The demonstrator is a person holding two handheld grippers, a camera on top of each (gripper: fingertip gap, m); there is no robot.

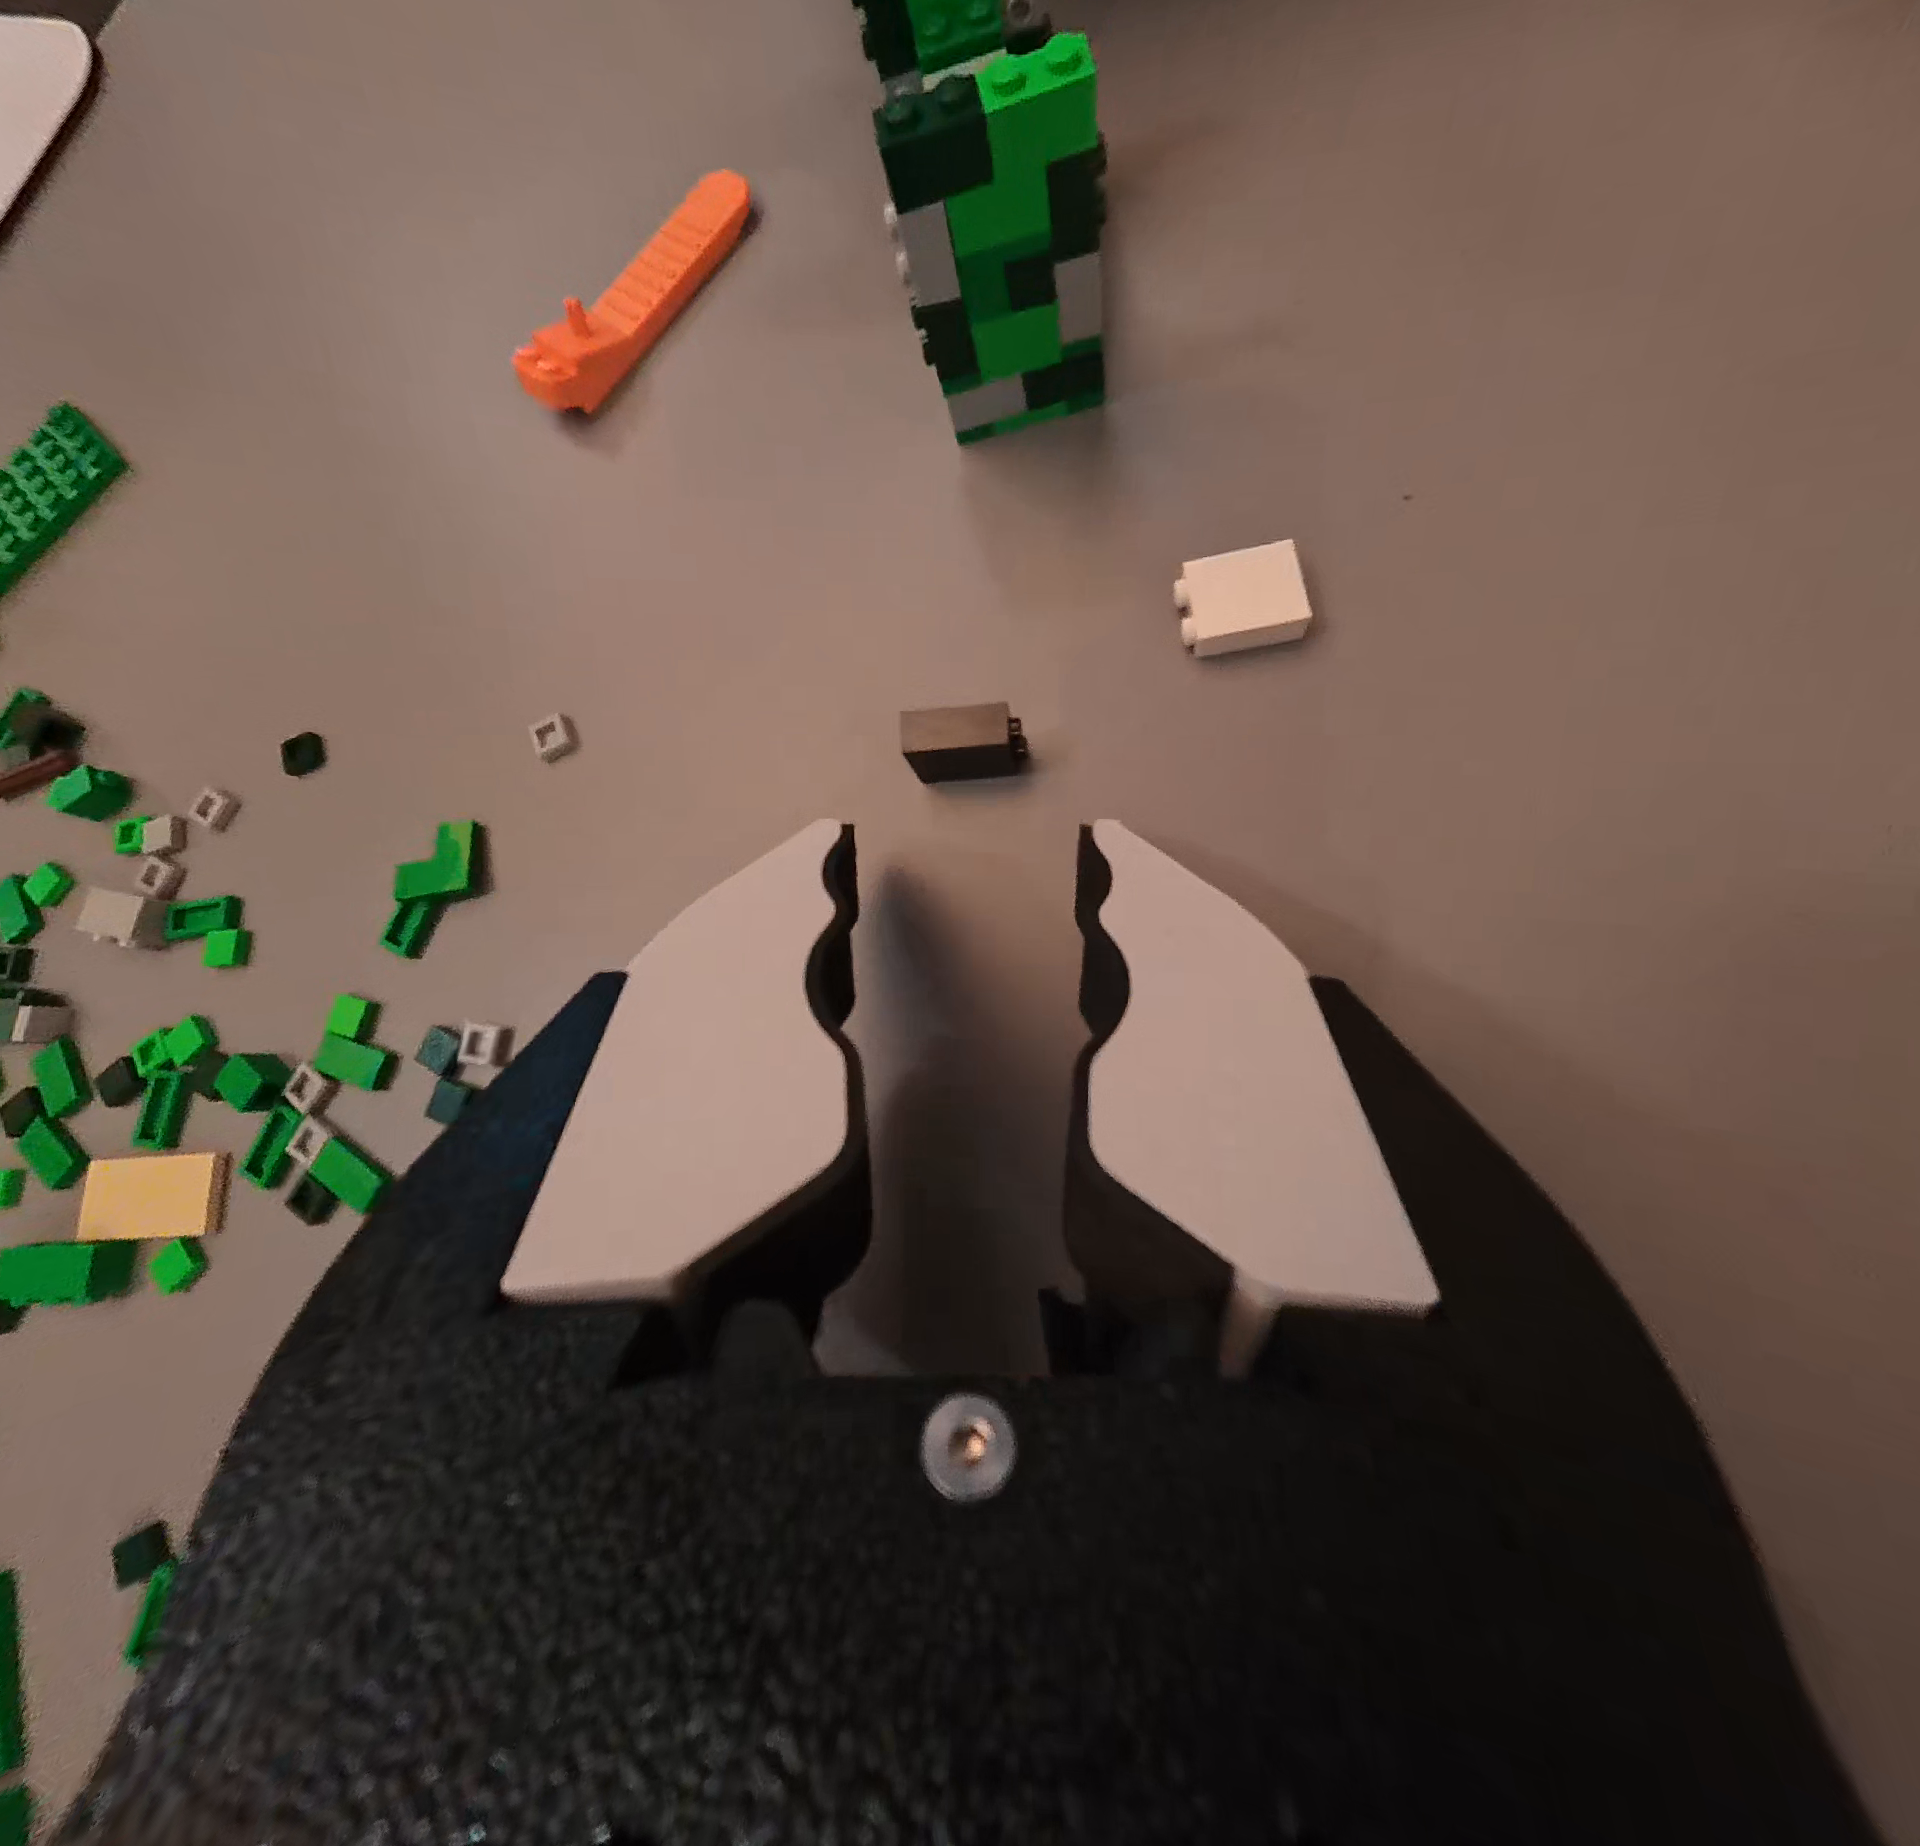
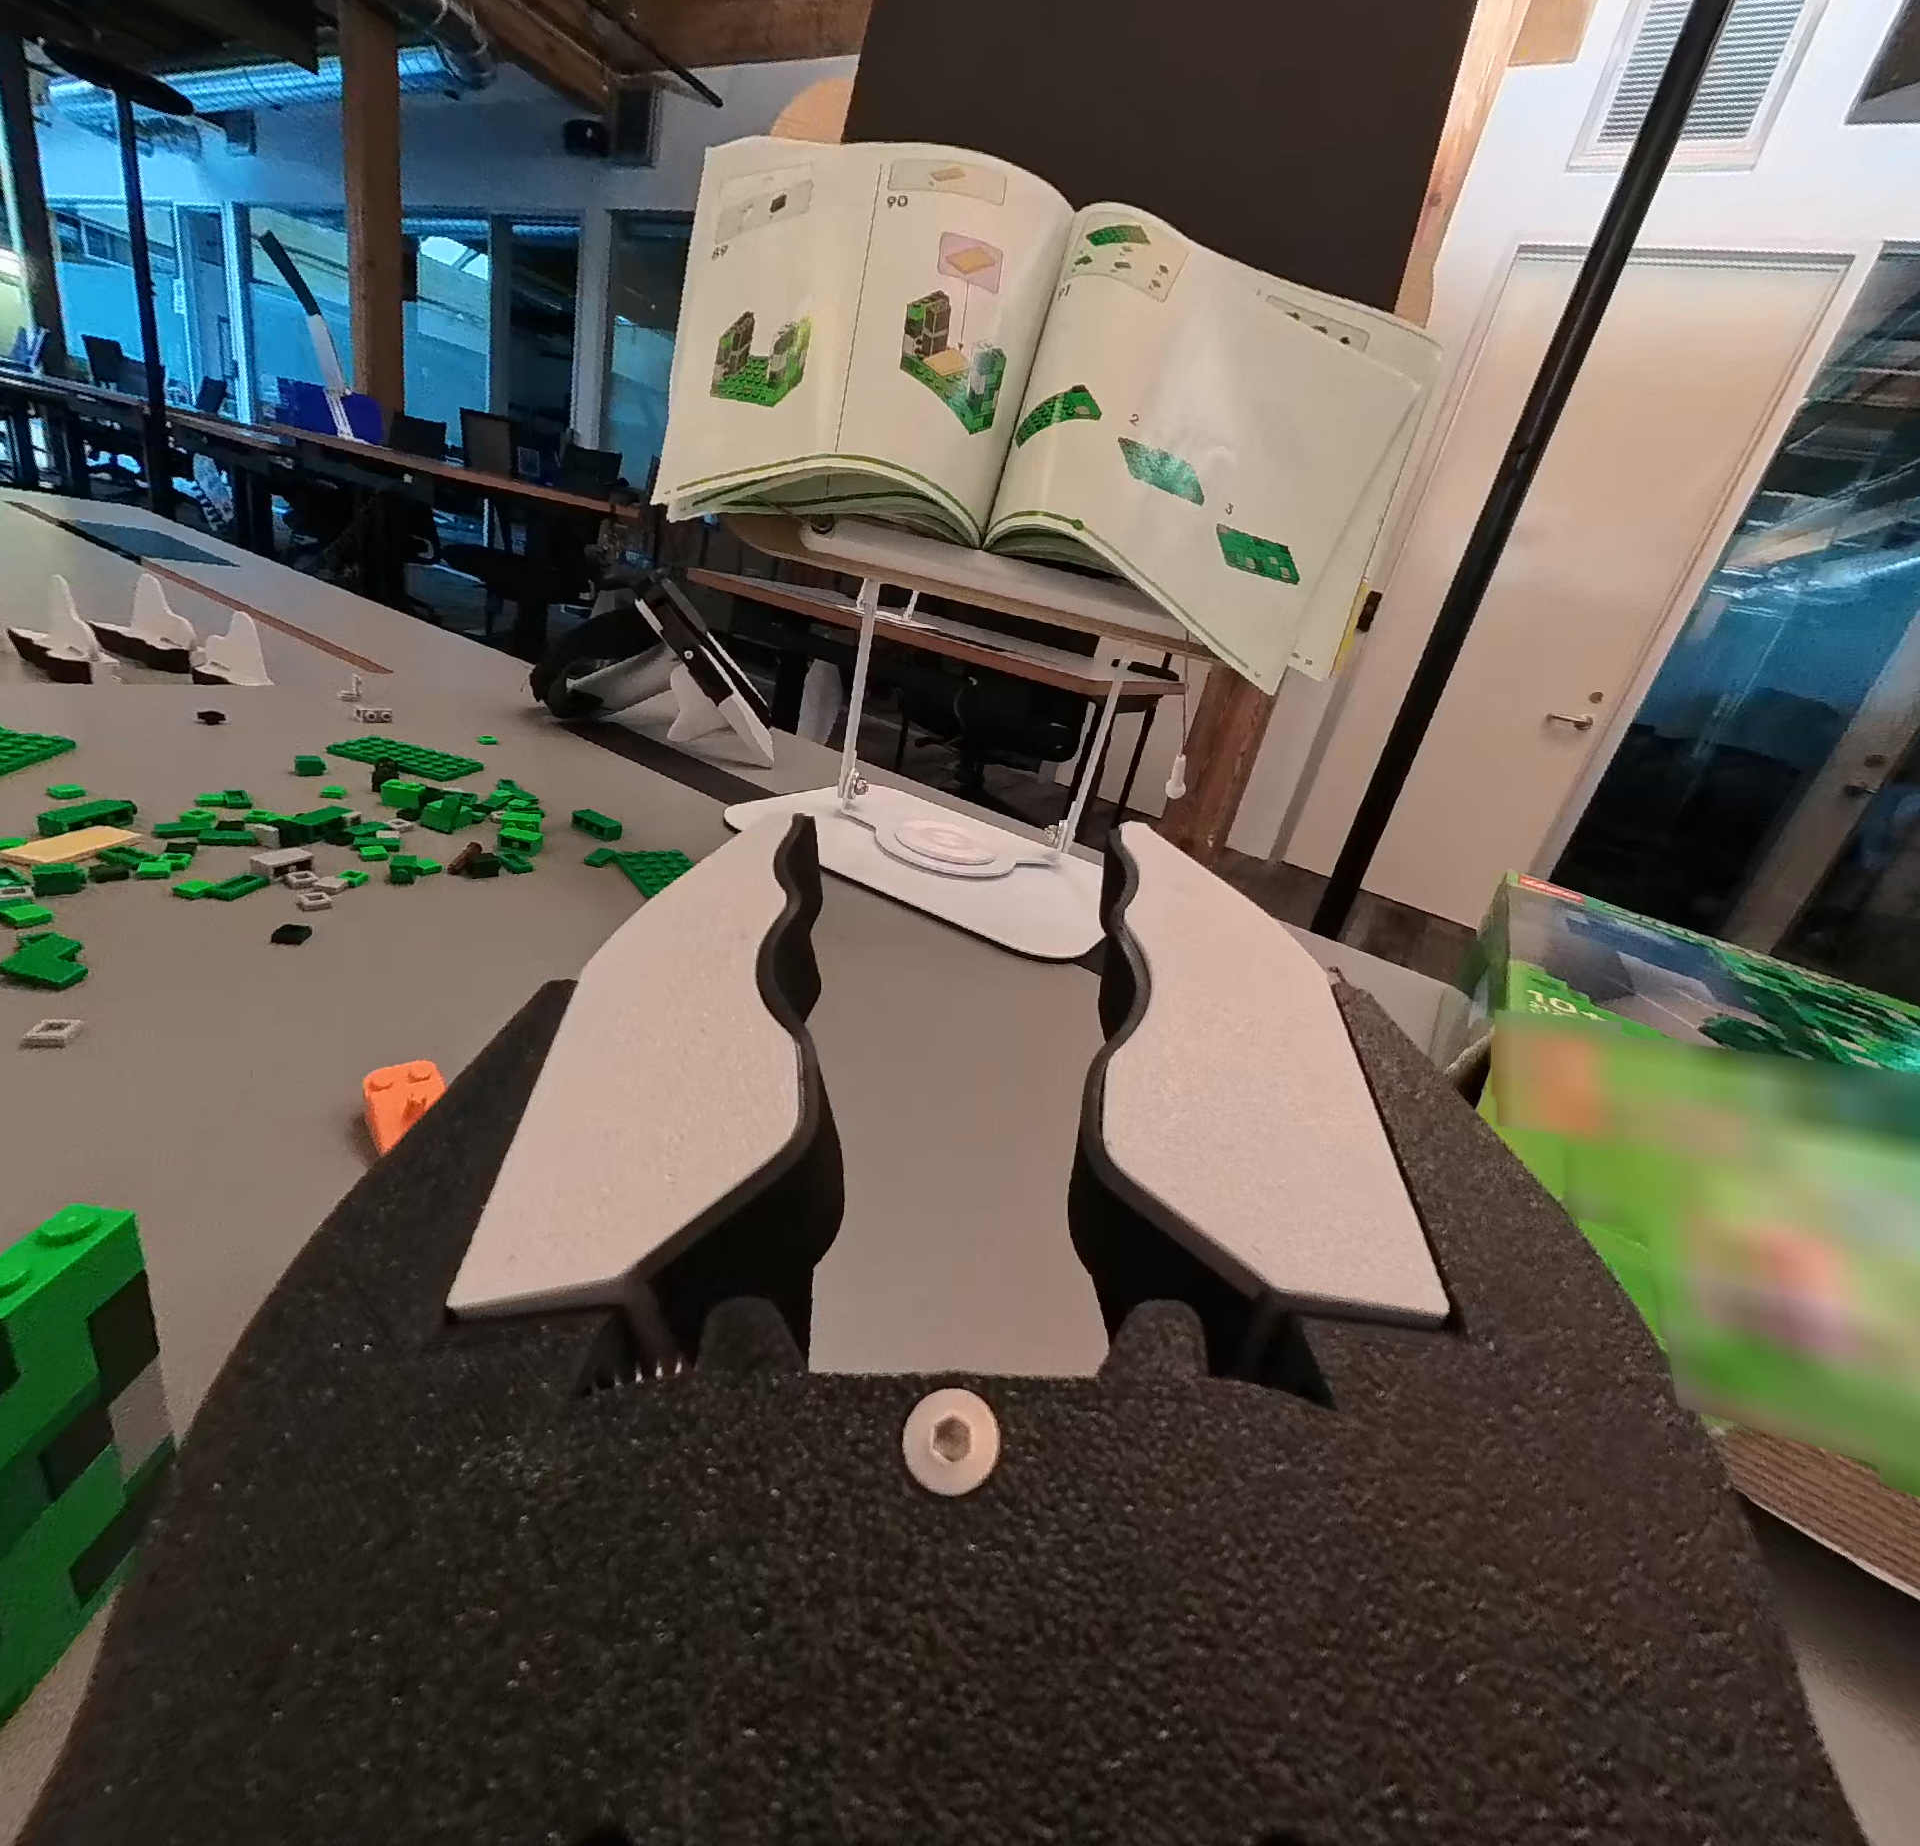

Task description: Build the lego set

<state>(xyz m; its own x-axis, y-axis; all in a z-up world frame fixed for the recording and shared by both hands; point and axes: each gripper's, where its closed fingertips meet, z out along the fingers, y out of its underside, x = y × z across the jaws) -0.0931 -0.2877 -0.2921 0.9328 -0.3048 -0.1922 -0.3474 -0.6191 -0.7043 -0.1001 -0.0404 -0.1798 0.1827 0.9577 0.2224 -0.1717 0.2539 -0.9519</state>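
Note:
In the left wrist view my left gripper (image 1: 966,830) is open and empty, low over the grey table. A black brick (image 1: 964,742) lies on its side just beyond the fingertips. A white brick (image 1: 1245,598) lies farther right. A tall green, dark green and grey brick tower (image 1: 1008,258) stands behind them. In the right wrist view my right gripper (image 2: 961,840) is open and empty, raised and facing an open instruction booklet (image 2: 997,373) on a white stand (image 2: 935,861). A corner of the tower (image 2: 62,1401) shows at the lower left.
An orange brick separator (image 1: 634,295) lies left of the tower; it also shows in the right wrist view (image 2: 400,1100). Several loose green, grey and tan pieces (image 1: 187,1048) litter the left side of the table (image 2: 260,840). A green set box (image 2: 1704,1007) stands at the right. The left tips stand about 5 centimeters off the white brick (image 1: 1245,598).

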